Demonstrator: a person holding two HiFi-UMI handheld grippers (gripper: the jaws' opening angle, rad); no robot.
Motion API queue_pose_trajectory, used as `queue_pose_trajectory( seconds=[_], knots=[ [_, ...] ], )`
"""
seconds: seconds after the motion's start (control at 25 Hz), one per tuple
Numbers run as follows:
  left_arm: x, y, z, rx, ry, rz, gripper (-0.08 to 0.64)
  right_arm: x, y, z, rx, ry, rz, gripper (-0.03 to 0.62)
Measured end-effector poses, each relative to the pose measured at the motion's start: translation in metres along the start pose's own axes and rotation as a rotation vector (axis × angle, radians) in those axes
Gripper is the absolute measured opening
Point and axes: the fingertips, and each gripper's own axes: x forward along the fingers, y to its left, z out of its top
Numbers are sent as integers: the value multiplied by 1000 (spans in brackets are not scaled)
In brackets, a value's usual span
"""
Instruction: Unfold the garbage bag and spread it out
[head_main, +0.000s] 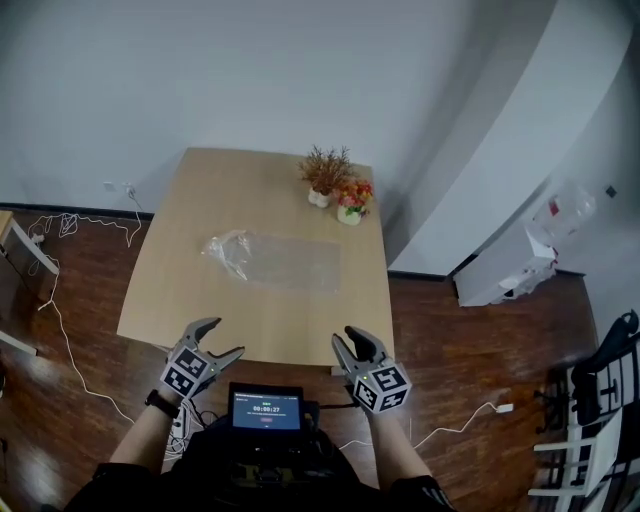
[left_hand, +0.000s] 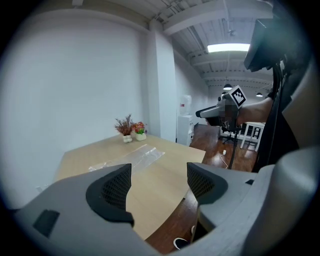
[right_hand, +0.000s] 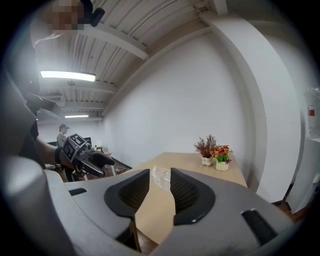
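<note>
A clear plastic garbage bag (head_main: 278, 259) lies flat on the wooden table (head_main: 190, 300), bunched at its left end. It also shows in the left gripper view (left_hand: 134, 158) and, as a small patch between the jaws, in the right gripper view (right_hand: 160, 176). My left gripper (head_main: 226, 336) hovers at the table's near edge, left of centre, open with nothing between its jaws (left_hand: 159, 186). The right gripper (head_main: 346, 336) hangs at the near right corner, jaws a narrow gap apart and holding nothing (right_hand: 160, 187). Both are well short of the bag.
Two small flower pots (head_main: 335, 185) stand at the table's far right corner. A small screen (head_main: 266, 408) sits at my chest. Cables (head_main: 70, 330) trail over the wooden floor on the left. A white cabinet (head_main: 505, 275) and a chair (head_main: 600, 400) stand to the right.
</note>
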Motion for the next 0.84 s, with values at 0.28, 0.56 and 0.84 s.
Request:
queue_pose_trajectory(
  seconds=[0.28,0.56,0.84],
  knots=[
    [-17,-12,4,30,-27,-24,356,-16,25,2,-5,-7,-9,155],
    [-34,-11,-8,35,-31,-30,356,-16,48,8,-21,-35,-9,155],
    [-47,-14,-8,51,-35,-26,356,-28,57,23,-29,-66,-22,155]
  ],
)
